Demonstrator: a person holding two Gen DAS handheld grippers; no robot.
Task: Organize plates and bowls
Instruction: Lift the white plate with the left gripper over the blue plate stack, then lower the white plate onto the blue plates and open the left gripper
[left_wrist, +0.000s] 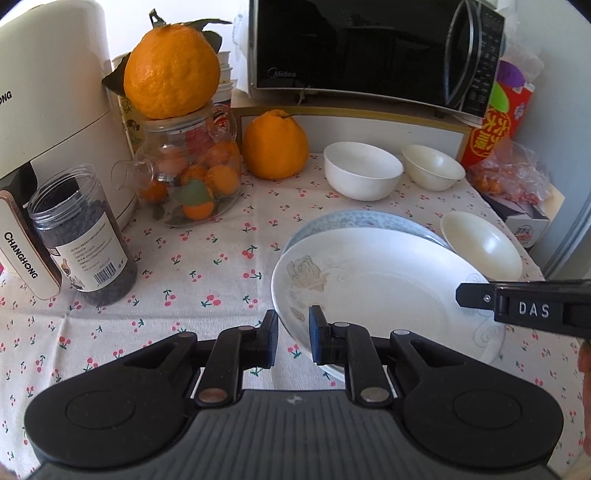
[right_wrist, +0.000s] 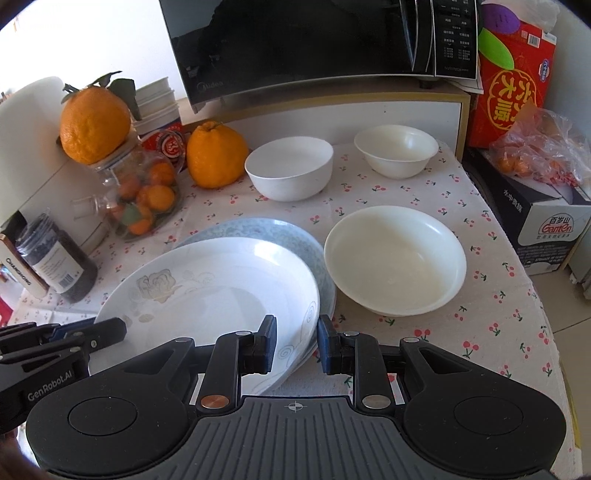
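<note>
Tablecloth (right_wrist: 480, 332): right view alone shows water-bottle box (right_wrist: 546, 229).

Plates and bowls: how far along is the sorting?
Partly done: the white plate lies on the blue-patterned plate. In hand: both tongs, left and right, grip the white plate's opposite rims. Left: the large bowl, the white bowl and the small bowl stand apart, unstacked.
</note>
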